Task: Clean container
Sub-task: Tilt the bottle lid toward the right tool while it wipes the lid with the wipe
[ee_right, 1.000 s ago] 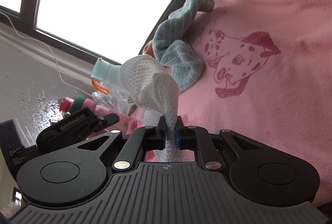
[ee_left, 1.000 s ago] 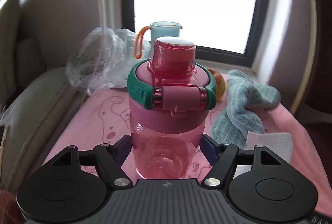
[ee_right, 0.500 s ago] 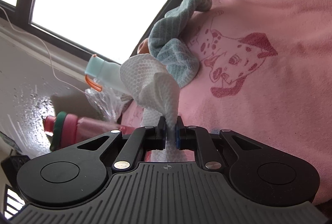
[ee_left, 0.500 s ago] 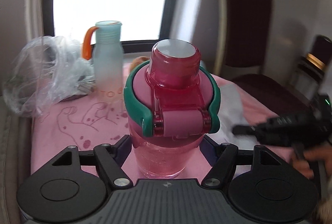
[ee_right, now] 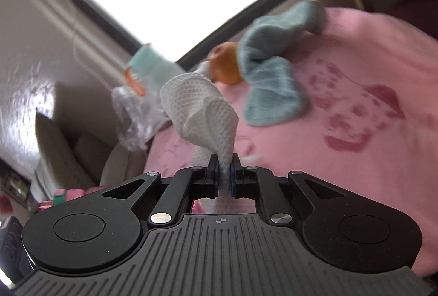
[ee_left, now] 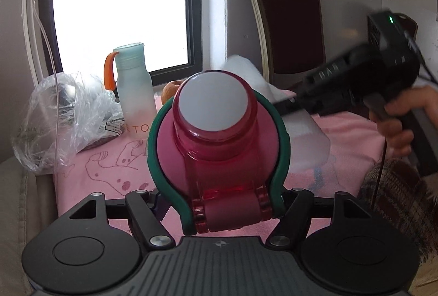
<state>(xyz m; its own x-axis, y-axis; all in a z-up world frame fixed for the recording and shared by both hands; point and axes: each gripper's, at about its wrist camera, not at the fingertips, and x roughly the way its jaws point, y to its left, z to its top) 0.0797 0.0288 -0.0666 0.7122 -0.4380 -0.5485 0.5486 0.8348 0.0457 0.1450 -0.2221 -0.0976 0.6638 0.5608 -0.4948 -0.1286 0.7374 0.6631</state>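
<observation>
My left gripper (ee_left: 219,200) is shut on a pink bottle (ee_left: 219,142) with a green band and a pink flip lid. The bottle is lifted and tipped towards the camera, so I look at its lid top. My right gripper (ee_right: 225,172) is shut on a crumpled white wipe (ee_right: 202,109) and holds it above the pink cloth (ee_right: 356,172). In the left wrist view the right gripper (ee_left: 287,104) comes in from the right with the wipe (ee_left: 301,131) blurred just behind the bottle. A sliver of the pink bottle (ee_right: 63,196) shows at the lower left of the right wrist view.
A frosted teal bottle (ee_left: 134,93) with an orange strap stands near the window beside a clear plastic bag (ee_left: 63,118). An apple (ee_right: 225,67) and a teal towel (ee_right: 273,88) lie on the pink cloth. A dark chair (ee_left: 284,16) stands behind.
The left gripper lifted the pink bottle, turned right and tipped it towards the camera. The right gripper with the wipe swung closer to the bottle.
</observation>
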